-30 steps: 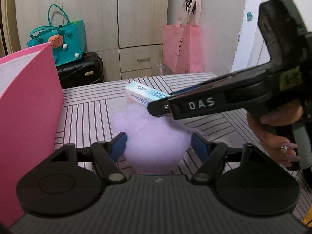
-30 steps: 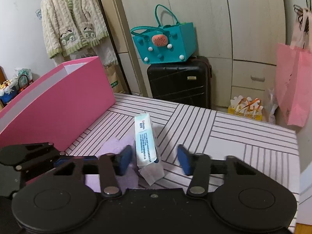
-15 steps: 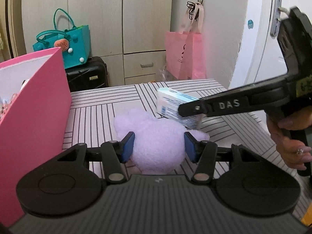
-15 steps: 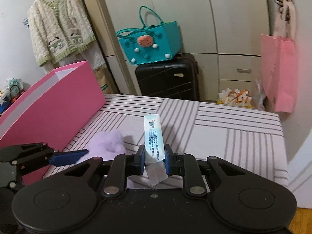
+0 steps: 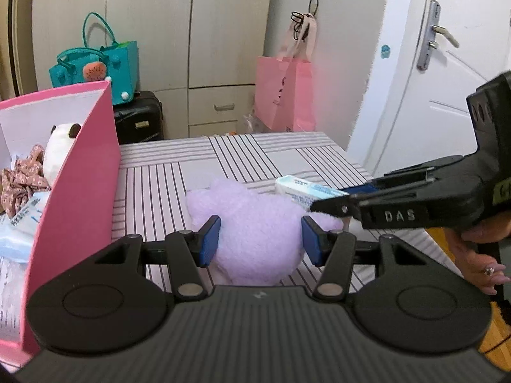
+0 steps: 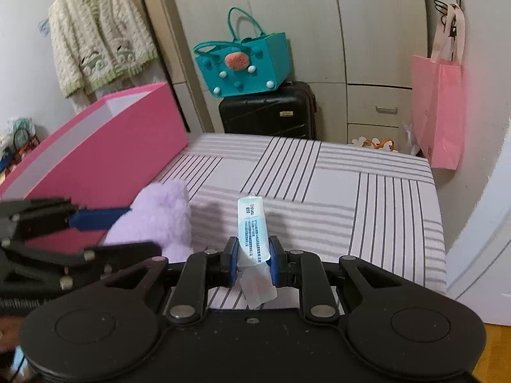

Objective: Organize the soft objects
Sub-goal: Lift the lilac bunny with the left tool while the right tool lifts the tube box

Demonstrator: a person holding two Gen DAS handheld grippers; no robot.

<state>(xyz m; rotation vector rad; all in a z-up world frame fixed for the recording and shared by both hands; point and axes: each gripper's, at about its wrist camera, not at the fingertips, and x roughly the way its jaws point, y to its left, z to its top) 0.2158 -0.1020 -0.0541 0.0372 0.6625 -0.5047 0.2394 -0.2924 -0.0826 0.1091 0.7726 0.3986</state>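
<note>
- Two tongs are at work, one in each of my hands, over a striped table [image 5: 287, 156].
- Left wrist view: my left tongs [image 5: 260, 237] grip a fluffy purple plush toy [image 5: 255, 220], the blue pads [image 5: 210, 239] pressing into its sides.
- The plush sits between the pads above the striped cloth; I cannot tell whether its underside touches the table.
- A pink box [image 5: 86, 172] stands just left of the plush, open at the top.
- Inside the box I see a panda toy [image 5: 57, 146], a flowered brown cloth [image 5: 22, 178] and some blue-and-white packets [image 5: 22, 223].
- My right tongs [image 5: 329, 202] come in from the right edge, closed on a blue-and-white tissue pack [image 5: 297, 188], which is just beside the plush, at its right.
- My right hand [image 5: 479, 252] is around the handle at the right edge.
- Right wrist view: my right tongs [image 6: 254, 263] clamp the tissue pack [image 6: 252, 226] near its lower end, so it stands nearly upright and points away from me.
- The pack's loose clear flap hangs below the pads.
- The purple plush [image 6: 159, 220] is left of the pack, with my left tongs [image 6: 127, 229] around it, one finger above and one below in this view.
- The pink box [image 6: 105, 159] runs along the table's left side, just behind the plush.
- Beyond the table stand a black suitcase [image 6: 268, 111] with a teal bag [image 6: 246, 63] on top, and a pink shopping bag [image 6: 437, 108] hangs at the right.
</note>
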